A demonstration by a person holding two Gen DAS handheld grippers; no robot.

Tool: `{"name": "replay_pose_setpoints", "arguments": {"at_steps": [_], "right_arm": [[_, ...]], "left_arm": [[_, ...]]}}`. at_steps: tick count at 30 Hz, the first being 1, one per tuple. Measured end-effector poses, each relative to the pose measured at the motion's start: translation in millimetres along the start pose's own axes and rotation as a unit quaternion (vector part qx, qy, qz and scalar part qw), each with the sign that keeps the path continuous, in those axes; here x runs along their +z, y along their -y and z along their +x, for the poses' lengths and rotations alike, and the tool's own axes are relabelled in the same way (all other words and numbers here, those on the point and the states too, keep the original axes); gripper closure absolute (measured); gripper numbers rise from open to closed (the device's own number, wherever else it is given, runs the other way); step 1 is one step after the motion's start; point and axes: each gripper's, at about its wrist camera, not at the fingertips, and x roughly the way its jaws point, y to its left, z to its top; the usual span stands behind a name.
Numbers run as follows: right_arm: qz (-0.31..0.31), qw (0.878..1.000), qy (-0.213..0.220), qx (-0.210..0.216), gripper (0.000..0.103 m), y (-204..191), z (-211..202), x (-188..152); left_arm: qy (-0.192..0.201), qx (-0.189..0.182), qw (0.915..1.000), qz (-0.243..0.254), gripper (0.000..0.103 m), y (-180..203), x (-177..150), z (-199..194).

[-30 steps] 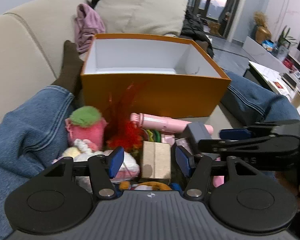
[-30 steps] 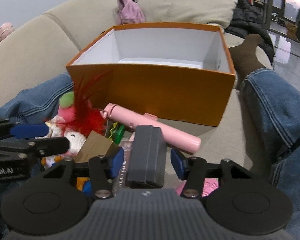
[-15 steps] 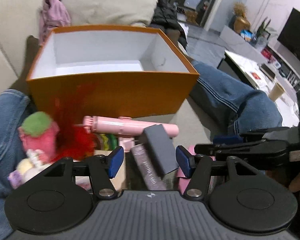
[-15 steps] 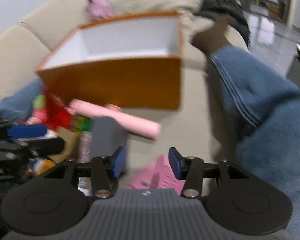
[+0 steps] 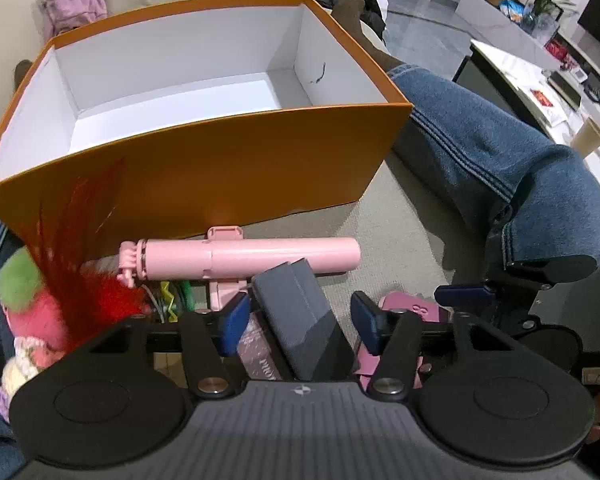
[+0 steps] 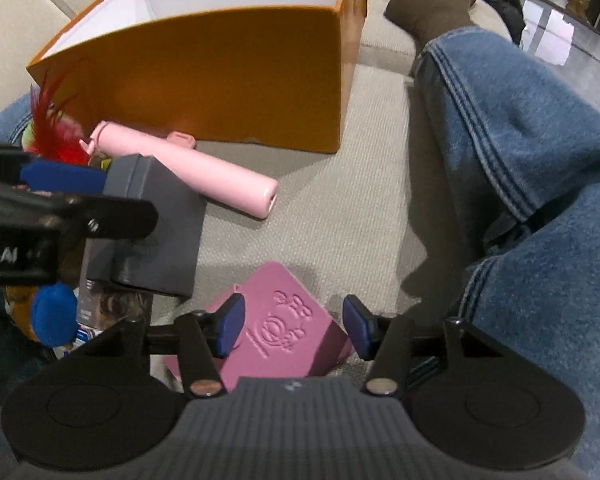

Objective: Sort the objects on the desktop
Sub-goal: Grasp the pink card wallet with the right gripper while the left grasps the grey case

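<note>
Straddling two targets at once, so risk first, left to right.

Far left: red feathers point(image 5: 80, 264) and a plush strawberry toy point(image 5: 24, 304), soft and fuzzy. The feathers lie against the wall of the orange box point(image 5: 204, 168). If my left side drifts that way, the fluff could snag on a pad and drag the pile.

My left gripper point(image 5: 298, 322) has its jaws apart and closing, with the grey box point(image 5: 300, 320) between them and the pads not yet pressing. The grey box is matte, hard-edged, rectangular, and tilted on a printed pink carton point(image 5: 260, 354). Closing on a tilted face could pinch a corner, so it may twist or pop out. The left pad is also just beside the carton, so I could clamp both together.

Touching the grey box's far end is the pink stick point(image 5: 240, 258), a smooth plastic cylinder with a clip. I expect it to roll if the grey box shifts against it.

My right gripper point(image 6: 292, 326) has its jaws apart and opening over the flat pink case point(image 6: 284, 332). That case is thin, matte, embossed with a flower mark, and lies flat on the woven beige sofa cushion point(image 6: 340, 220). A low profile on soft fabric means the pads may slide over it or bite cloth instead.

Both grippers are close together, so collision is a real risk if both close and lift at once.

The orange box is rigid card with a white inside, looks empty, and stands just behind the pile. The jeans leg point(image 6: 520, 140) on the right crowds my right-side exit path.
</note>
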Motion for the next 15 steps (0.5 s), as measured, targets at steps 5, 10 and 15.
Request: {"name": "replay_pose_setpoints", "arguments": {"at_steps": [5, 10, 15], "right_arm": [[-0.015, 0.999, -0.031, 0.033, 0.040, 6, 6, 7], [-0.012, 0.995, -0.064, 0.074, 0.033, 19, 21, 20], [-0.050, 0.993, -0.082, 0.074, 0.024, 7, 27, 21]], "left_arm": [[0.004, 0.019, 0.9989, 0.044, 0.052, 16, 0, 6], [0.008, 0.021, 0.9965, 0.081, 0.055, 26, -4, 5], [0.007, 0.004, 0.9978, 0.066, 0.057, 18, -7, 2]]}}
